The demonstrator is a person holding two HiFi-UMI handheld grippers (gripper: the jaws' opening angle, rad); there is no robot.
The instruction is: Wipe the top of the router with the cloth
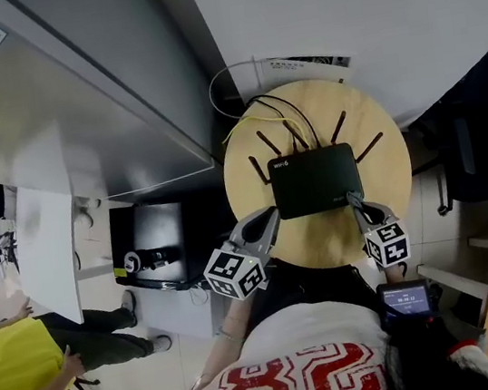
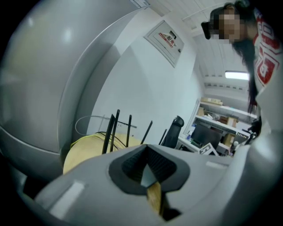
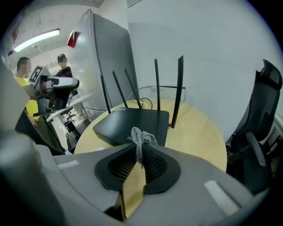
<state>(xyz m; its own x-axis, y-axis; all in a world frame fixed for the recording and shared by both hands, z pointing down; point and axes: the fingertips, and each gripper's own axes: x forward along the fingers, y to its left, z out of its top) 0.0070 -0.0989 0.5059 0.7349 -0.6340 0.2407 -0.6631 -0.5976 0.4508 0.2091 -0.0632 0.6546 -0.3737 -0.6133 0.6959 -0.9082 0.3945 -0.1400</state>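
Close to the person's chest, a white shirt (image 1: 296, 379) carries large red numerals, only partly in view. The left gripper (image 1: 271, 214) has its jaws pressed together on nothing and sits just beside the near left corner of the router (image 1: 315, 180). The right gripper (image 3: 139, 155) is clamped on a bunched grey cloth (image 3: 140, 136) at the router's near right corner; whether the cloth touches the casing cannot be told. The flat black router lies on a round wooden table (image 1: 388, 167), with small white print near its back left corner that looks like "WiFi 6". Its antennas (image 3: 179, 90) stand up along the far edge, where black and yellow cables (image 1: 279, 112) trail away. Farther back, the print on a wall sign (image 2: 166, 39) is too small to read.
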